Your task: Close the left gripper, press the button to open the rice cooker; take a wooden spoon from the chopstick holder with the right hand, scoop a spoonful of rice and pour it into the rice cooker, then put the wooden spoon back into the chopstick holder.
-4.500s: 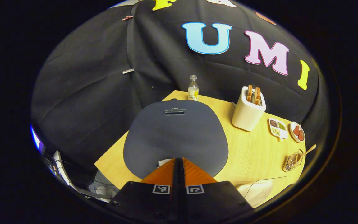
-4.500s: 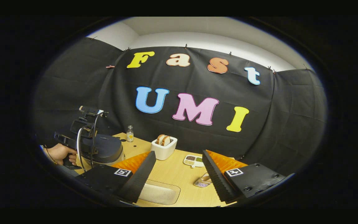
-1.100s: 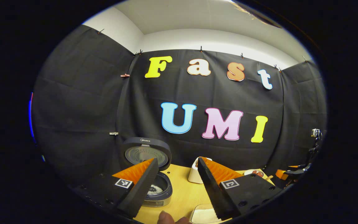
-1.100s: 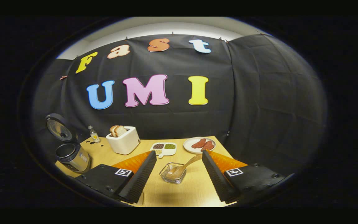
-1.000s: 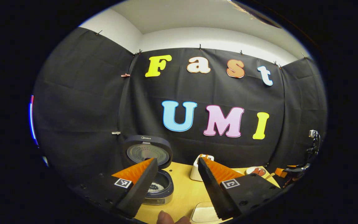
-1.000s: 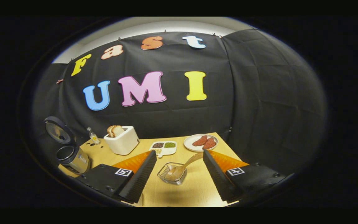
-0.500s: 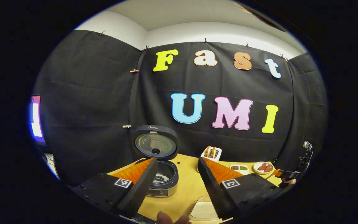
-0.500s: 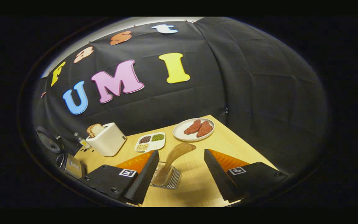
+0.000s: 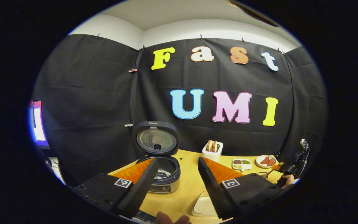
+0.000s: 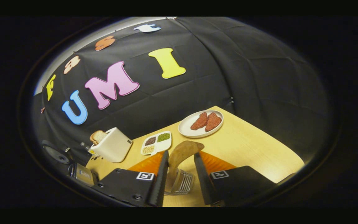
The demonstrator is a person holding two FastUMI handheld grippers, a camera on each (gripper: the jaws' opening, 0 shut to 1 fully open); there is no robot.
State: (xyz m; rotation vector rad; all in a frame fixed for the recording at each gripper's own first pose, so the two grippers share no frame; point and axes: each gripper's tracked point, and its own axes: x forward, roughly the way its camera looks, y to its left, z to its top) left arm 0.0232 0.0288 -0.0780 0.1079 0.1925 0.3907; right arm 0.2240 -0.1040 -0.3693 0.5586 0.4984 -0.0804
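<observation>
From my left gripper view I get the whole bench at a low angle. The rice cooker (image 9: 163, 174) stands on the left end of the wooden table (image 9: 185, 193), lid (image 9: 156, 138) swung up and standing upright behind the pot, inner face toward me. Dark specks show in the pot; I can't tell what they are. Past it stand a white toaster (image 9: 212, 151) with bread slices, a divided dish of grains (image 9: 241, 163) and a plate of red slices (image 9: 266, 161). A pale tray (image 9: 204, 207) sits at the near edge, and fingertips (image 9: 169, 218) poke in at the bottom. My left gripper (image 9: 176, 180) hangs level above the near edge, jaws spread wide, holding nothing. Far right, I see the other gripper and the hand (image 9: 286, 179) gripping it, low beside the table end.

My right gripper view is tilted and closer. The wooden spoon (image 10: 180, 155) leans in the wire chopstick holder (image 10: 182, 183), bowl end up, between the fingers of my right gripper (image 10: 179, 169). The jaws stand narrowed around the spoon's neck; whether both pads actually press it I can't tell. The holder sits just under the fingers. The cooker appears here as a sliver at the left edge (image 10: 84, 174), well apart from the spoon.
</observation>
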